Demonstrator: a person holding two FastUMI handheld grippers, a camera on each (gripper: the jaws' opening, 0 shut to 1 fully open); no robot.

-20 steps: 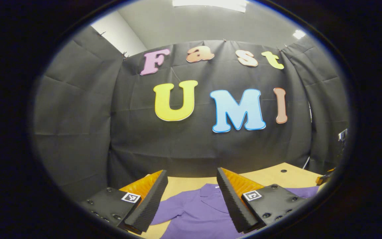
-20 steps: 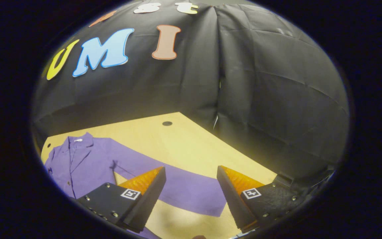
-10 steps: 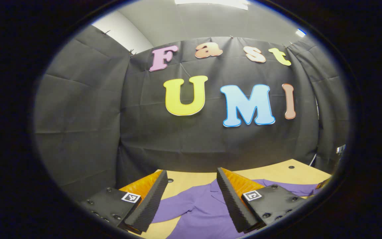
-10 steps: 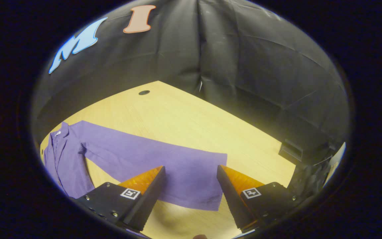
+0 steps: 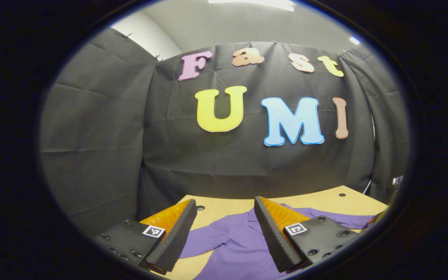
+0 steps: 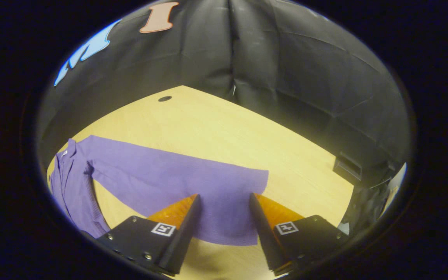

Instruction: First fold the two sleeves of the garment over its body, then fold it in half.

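A purple long-sleeved shirt (image 5: 235,243) lies flat on the wooden table (image 5: 325,200), collar toward the booth wall. My left gripper (image 5: 224,217) hovers open above the shirt's collar and one shoulder, holding nothing. In the right gripper view the shirt's body (image 6: 68,186) is at the far left, and one sleeve (image 6: 161,177) stretches out flat across the table (image 6: 228,132) to the right. My right gripper (image 6: 224,196) is low over the sleeve's cuff end. It is open, with the cuff cloth lying in the gap between its fingers.
A round cable hole (image 6: 165,98) sits near the table's far edge, with another hole (image 5: 200,207) in the left gripper view. A dark box (image 6: 347,167) stands off the table's right corner. Black cloth walls close in the back and sides.
The right gripper has come down and forward over the sleeve's cuff, and its jaws have narrowed a little. The left gripper has barely shifted.
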